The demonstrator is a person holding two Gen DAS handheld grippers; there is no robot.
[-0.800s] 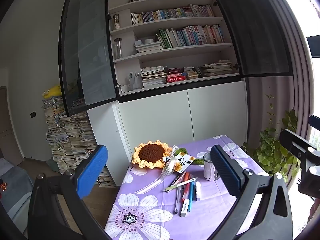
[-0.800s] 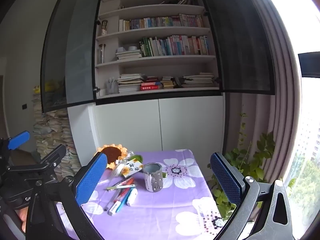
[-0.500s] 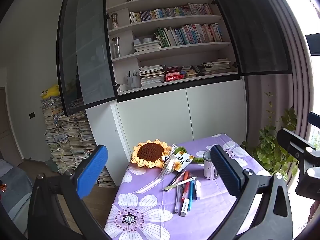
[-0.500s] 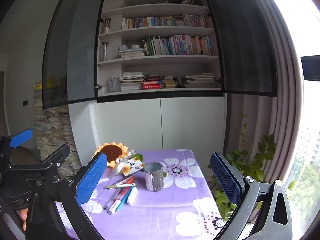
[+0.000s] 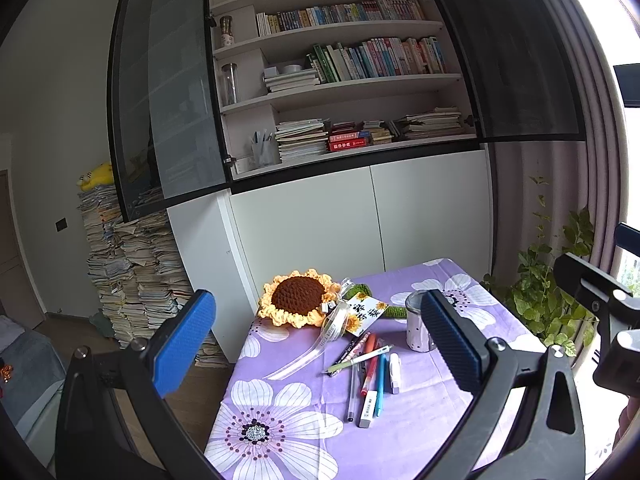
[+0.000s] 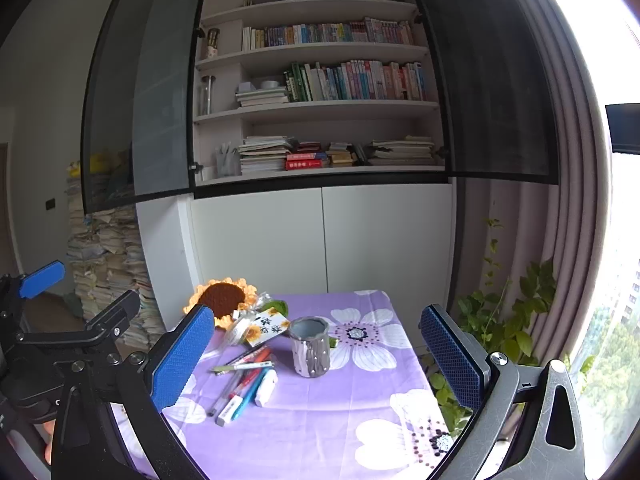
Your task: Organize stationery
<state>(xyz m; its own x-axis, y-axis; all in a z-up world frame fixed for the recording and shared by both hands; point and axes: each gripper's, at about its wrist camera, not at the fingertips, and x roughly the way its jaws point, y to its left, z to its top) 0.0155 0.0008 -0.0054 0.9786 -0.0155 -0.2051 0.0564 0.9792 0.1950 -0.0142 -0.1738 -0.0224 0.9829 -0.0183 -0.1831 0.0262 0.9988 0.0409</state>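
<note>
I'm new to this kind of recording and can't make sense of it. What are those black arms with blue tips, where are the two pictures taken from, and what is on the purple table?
There is no robot here: a person holds a two-finger gripper in each hand, and a wide-angle camera on each one looks forward along its fingers. One picture is from the left gripper, the other from the right gripper; the blue tips are the finger pads. Both grippers are wide open and hold nothing, hanging in front of the table.

On the table's purple flowered cloth lie a loose bunch of pens, a small white tube beside them and a grey cup standing upright to their right. Behind them is a crocheted sunflower with a ribbon and a card. In the right view, the left gripper also shows at the left edge.
</note>
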